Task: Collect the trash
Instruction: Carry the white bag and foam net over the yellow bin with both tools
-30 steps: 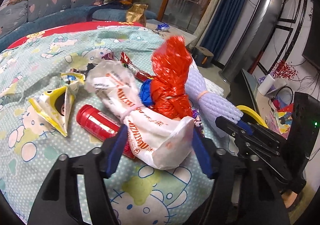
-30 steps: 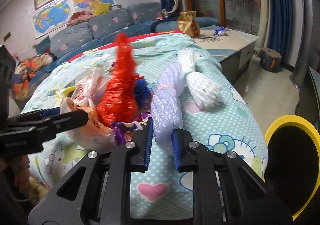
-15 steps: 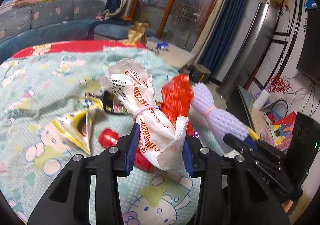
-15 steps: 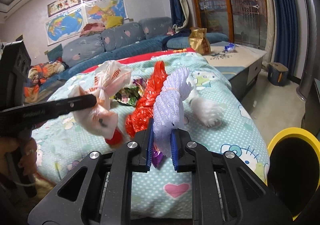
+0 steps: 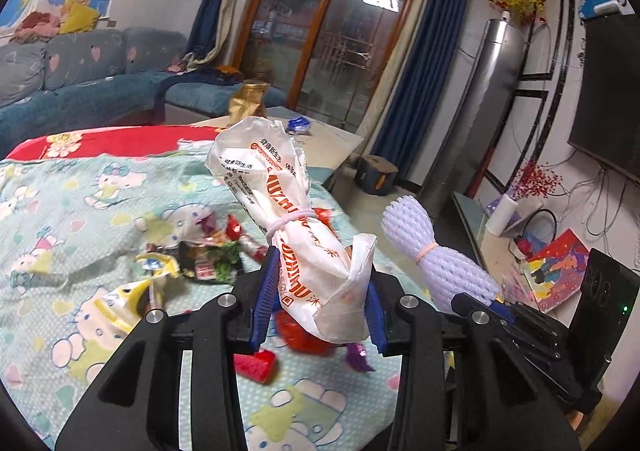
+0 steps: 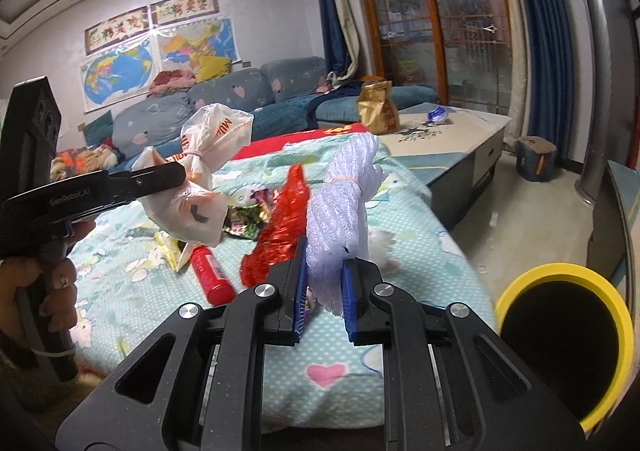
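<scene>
The blue-padded fingers (image 5: 267, 291) of the left gripper (image 5: 318, 301) are clamped on a white plastic bag (image 5: 296, 235), tied off with a band at its neck, and the bag is held clear above the bed (image 5: 80, 211). On the right, the right gripper (image 6: 325, 297) is pinched tight on a bundle of white foam netting (image 6: 340, 219), also raised off the cover, so that each hand is loaded with one piece of trash. Both pieces are gripped low, near their bottoms, so the bulk stands up above the fingers. A yellow-rimmed bin (image 6: 568, 347) is seen at the near right, beside the bed, and it is judged to be where both loads are meant to go. Plenty is left on the bedcover: a red mesh bag (image 6: 280, 227), a red tube (image 6: 212, 275), a yellow wrapper (image 5: 124, 299) and a scatter of snack wrappers (image 5: 204, 259) toward the far left. The collecting is judged far from finished.
</scene>
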Demonstrator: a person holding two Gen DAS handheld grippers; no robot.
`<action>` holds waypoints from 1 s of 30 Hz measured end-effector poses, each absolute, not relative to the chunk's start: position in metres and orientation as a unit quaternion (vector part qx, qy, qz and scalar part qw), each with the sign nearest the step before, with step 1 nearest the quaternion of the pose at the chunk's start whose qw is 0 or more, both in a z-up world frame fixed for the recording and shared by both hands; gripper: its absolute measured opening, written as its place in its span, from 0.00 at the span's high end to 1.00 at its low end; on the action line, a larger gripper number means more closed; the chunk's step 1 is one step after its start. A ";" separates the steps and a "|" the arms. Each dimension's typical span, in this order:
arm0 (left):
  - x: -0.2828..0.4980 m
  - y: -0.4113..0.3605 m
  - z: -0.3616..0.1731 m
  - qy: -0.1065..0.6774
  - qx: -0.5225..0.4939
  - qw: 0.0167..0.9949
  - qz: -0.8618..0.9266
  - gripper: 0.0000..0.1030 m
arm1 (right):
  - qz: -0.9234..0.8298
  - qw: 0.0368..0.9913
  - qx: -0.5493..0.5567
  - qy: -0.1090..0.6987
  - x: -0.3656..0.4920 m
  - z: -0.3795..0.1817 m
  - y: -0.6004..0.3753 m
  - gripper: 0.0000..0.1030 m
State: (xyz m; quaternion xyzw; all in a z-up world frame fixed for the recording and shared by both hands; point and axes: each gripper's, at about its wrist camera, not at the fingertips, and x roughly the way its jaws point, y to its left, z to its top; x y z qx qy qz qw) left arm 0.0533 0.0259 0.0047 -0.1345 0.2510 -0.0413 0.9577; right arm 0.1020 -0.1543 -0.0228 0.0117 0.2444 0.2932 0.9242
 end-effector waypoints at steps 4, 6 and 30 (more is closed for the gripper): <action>0.059 0.014 0.006 0.251 -0.130 0.957 -0.060 0.64 | 0.278 0.930 0.013 0.240 0.099 -0.018 -0.165 0.90; 0.061 0.005 0.007 0.251 -0.125 0.957 -0.071 0.64 | 0.270 0.933 0.014 0.238 0.099 -0.017 -0.170 0.90; 0.078 -0.079 -0.008 0.274 -0.085 0.942 -0.174 0.64 | 0.163 0.954 0.041 0.249 0.095 -0.030 -0.242 0.90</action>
